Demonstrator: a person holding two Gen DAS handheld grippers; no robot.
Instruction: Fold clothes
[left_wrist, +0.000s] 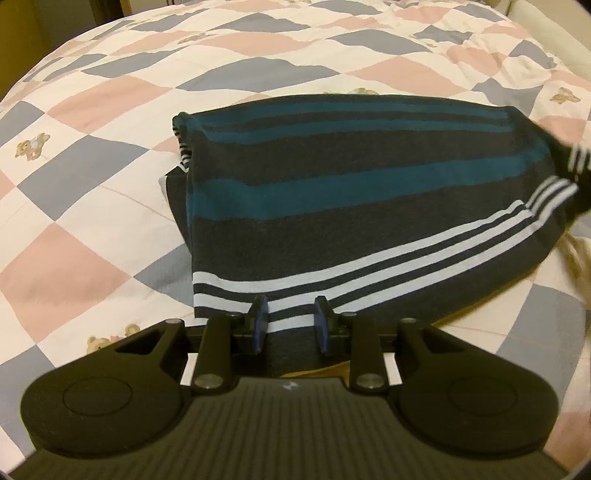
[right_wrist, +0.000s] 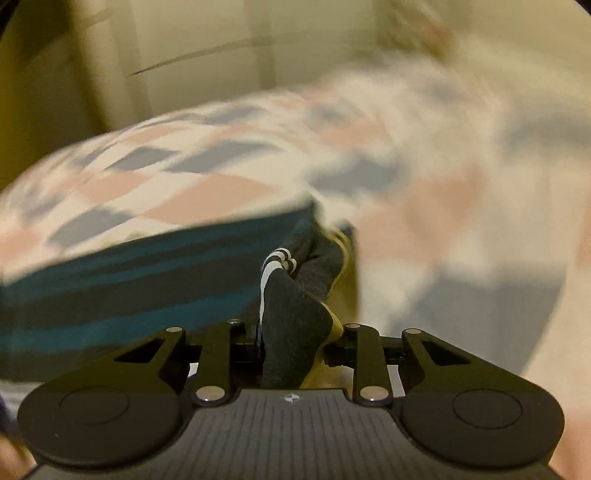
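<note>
Left hand-held gripper (left_wrist: 290, 319) sits nearest the lens in the left wrist view, jaws spread with a clear gap, blue pads (left_wrist: 260, 321) either side of the near hem of the garment (left_wrist: 332, 206) but not pinching it. Garment is a dark grey knit with teal bands and thin white stripes, lying partly folded on the bed's checked quilt (left_wrist: 92, 155), a second layer peeking out at its left edge. Right hand-held gripper (right_wrist: 291, 332) is clamped on a bunched corner of the same garment (right_wrist: 295, 317), cloth wadded between the fingers; that view is heavily smeared, so exact pinch depth is unclear. Handling guess: light, floppy jersey, no stiffness, drapes and stretches, so a single-point hold will let it sag and twist. Not fragile, and probably grips the quilt enough to drag rather than slide. Best holds look like hem corners or a seam edge, both layers pinched together, two grippers well apart to keep the edge taut. Risk: catching one layer only, or snagging quilt under the hem.
</note>
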